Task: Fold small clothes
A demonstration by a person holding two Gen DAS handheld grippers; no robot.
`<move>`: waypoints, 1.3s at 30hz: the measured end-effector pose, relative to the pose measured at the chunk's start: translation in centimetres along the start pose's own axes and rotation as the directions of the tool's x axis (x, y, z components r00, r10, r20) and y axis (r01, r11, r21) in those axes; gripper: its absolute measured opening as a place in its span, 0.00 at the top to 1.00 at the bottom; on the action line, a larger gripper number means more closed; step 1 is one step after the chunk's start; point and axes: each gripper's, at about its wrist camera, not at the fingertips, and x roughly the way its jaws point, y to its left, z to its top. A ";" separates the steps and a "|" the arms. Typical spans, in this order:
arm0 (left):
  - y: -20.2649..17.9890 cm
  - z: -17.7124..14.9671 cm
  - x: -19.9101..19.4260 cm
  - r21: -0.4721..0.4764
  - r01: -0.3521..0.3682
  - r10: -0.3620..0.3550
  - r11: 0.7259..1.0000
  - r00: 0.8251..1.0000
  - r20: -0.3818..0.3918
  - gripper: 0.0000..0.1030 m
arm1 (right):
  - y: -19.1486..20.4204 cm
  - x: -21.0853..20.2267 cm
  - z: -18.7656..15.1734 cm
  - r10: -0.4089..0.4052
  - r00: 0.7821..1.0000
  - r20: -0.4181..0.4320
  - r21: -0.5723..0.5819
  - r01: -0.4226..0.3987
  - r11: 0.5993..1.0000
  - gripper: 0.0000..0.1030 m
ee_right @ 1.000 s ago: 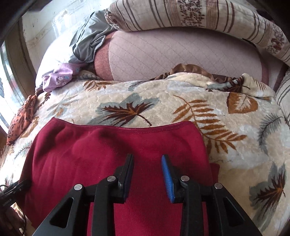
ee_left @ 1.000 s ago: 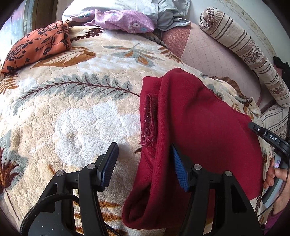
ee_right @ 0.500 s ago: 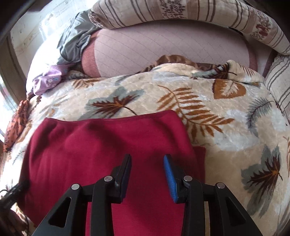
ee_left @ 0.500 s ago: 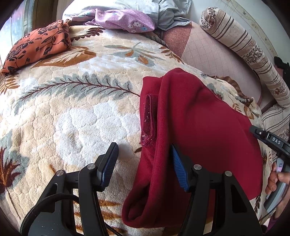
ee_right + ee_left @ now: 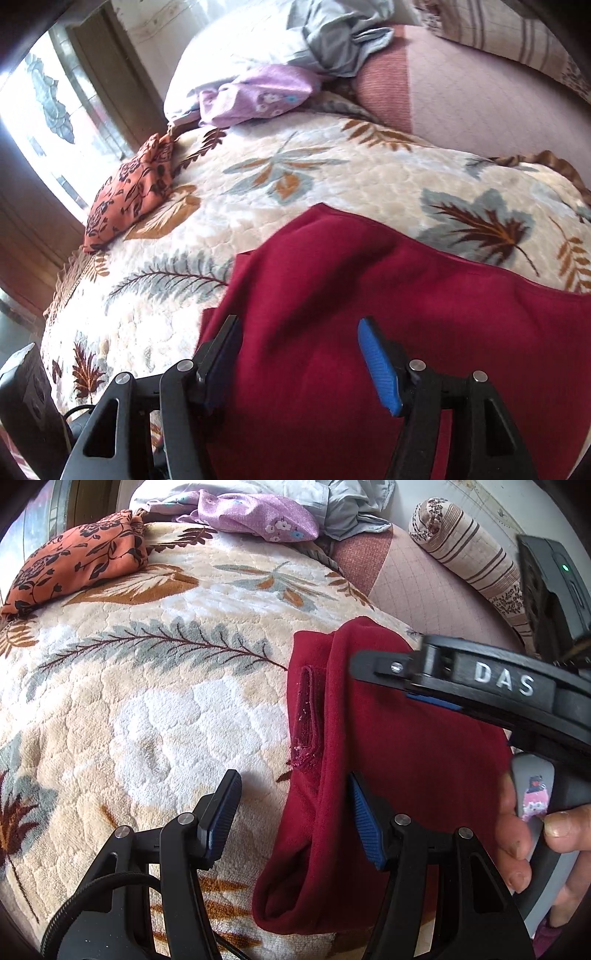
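A dark red garment (image 5: 413, 760) lies folded on the leaf-patterned blanket (image 5: 147, 709), with a small flap on its left side. My left gripper (image 5: 293, 812) hangs open over the garment's folded left edge; its right pad is above the cloth and neither pad presses. My right gripper (image 5: 299, 354) hovers over the same red garment (image 5: 369, 332), its jaws opening, with cloth beneath them and nothing pinched. In the left wrist view one of its black fingers (image 5: 388, 664) crosses above the garment, and a person's hand (image 5: 524, 834) holds its handle.
An orange floral cloth (image 5: 74, 565), a purple floral cloth (image 5: 258, 513) and a grey garment (image 5: 354, 509) lie at the bed's far end. A striped bolster (image 5: 469, 557) rests on a pink quilted sheet (image 5: 424, 587). A bright window (image 5: 37, 110) is on the left.
The right gripper has swung left across the red garment toward the left gripper, its jaws spreading wider, and now looms large in the left wrist view. The left gripper has stayed put.
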 end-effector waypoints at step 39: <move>-2.5 0.4 0.1 0.035 0.240 -0.241 0.970 0.970 0.019 0.70 | 2.2 4.0 3.1 -0.031 0.989 -0.142 -0.150 0.009 0.989 0.53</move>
